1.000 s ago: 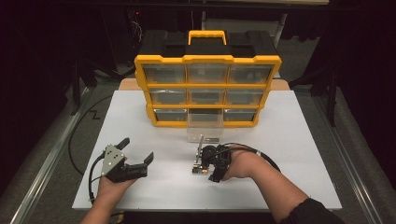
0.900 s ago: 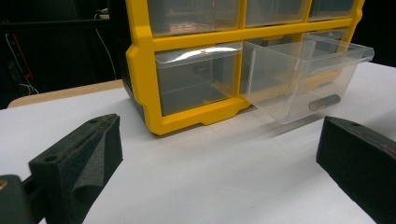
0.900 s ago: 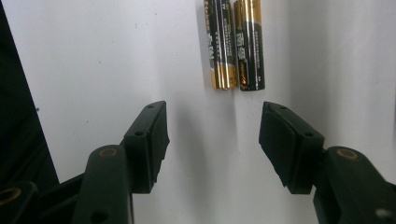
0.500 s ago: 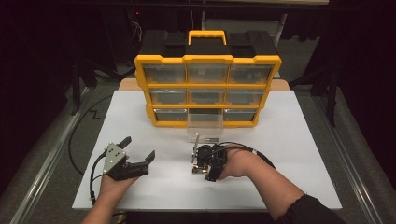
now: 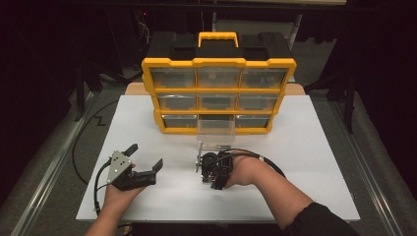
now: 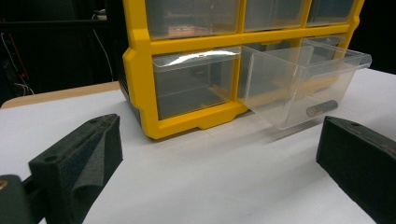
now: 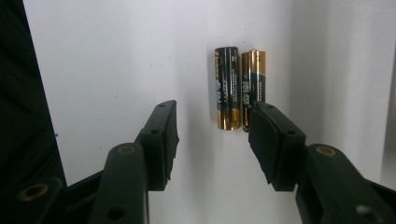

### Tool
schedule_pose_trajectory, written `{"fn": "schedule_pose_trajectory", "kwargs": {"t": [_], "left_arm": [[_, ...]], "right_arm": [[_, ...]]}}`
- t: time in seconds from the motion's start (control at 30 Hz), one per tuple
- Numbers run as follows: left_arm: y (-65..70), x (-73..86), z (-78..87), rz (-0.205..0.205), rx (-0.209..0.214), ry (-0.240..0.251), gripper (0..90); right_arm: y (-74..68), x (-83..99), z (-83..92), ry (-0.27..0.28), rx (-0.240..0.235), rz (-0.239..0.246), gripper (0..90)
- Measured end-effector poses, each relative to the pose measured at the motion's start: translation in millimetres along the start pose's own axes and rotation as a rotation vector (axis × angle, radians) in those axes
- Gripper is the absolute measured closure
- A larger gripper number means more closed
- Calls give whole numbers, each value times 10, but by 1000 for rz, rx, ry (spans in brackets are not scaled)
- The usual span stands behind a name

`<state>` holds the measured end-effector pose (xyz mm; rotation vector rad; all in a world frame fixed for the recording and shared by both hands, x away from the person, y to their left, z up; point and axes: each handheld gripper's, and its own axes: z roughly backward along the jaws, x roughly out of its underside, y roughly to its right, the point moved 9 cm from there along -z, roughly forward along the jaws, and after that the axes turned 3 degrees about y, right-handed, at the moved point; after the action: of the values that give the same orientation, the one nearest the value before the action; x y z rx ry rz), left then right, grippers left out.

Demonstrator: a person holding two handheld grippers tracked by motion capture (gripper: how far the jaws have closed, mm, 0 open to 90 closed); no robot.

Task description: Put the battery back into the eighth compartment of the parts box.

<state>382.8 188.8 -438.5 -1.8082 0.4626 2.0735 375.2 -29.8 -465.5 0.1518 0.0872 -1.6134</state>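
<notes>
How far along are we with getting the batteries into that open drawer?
Done: the bottom middle drawer is pulled out, with one battery inside. In hand: the right gripper has just been closing its jaws around two batteries on the table, not yet gripping. Left: grasp, drop in, shut the drawer.

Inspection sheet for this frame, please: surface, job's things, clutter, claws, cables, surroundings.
Surface: white tabletop, bare apart from the items below.
Job's things: two batteries lying side by side, touching; yellow organizer with its bottom middle drawer pulled out, one battery inside it.
Clutter: nothing seen.
Claws: left claw open, resting in the hand off to the left; right claw pointing down over the two batteries, jaws just been closing, pads not yet on either.
Cables: one trails from each claw, the left running off the table.
Surroundings: dark, grey floor.
</notes>
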Motion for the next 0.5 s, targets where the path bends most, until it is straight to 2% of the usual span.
{"fn": "schedule_pose_trajectory", "kwargs": {"t": [0.5], "left_arm": [[-2,4,26,-7,-3,-4,14]], "right_arm": [[40,5,-127,-39,-7,29,648]]}}
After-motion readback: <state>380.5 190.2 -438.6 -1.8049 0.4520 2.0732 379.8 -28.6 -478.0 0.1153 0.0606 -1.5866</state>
